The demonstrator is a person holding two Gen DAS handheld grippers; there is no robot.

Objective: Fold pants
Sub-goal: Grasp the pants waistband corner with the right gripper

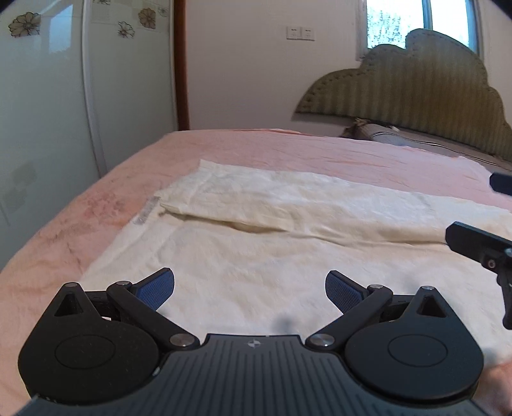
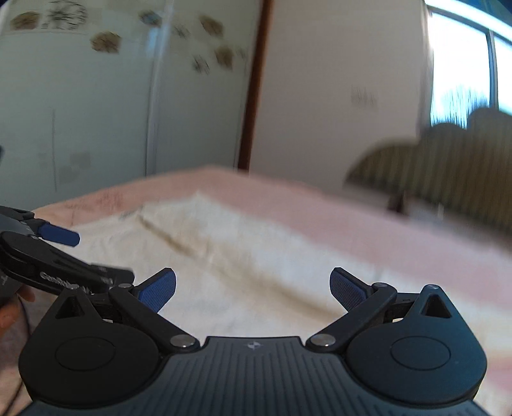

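Cream pants (image 1: 272, 224) lie flat on a pink bed, both legs running away toward the far left, a seam between them. My left gripper (image 1: 249, 288) hovers open over the near part of the cloth, nothing between its blue pads. In the left wrist view the right gripper's black fingers (image 1: 480, 246) reach in from the right edge. The right wrist view is blurred: the pants (image 2: 243, 256) spread ahead, and my right gripper (image 2: 252, 289) is open and empty above them. The left gripper (image 2: 57, 256) shows at the left there, its blue pad apart from the cloth.
The pink bedspread (image 1: 320, 150) surrounds the pants. A green padded headboard (image 1: 416, 89) and a grey pillow (image 1: 400, 134) stand at the far right. A white wardrobe with flower prints (image 1: 48, 96) lines the left, and a window (image 1: 416, 22) is at the top right.
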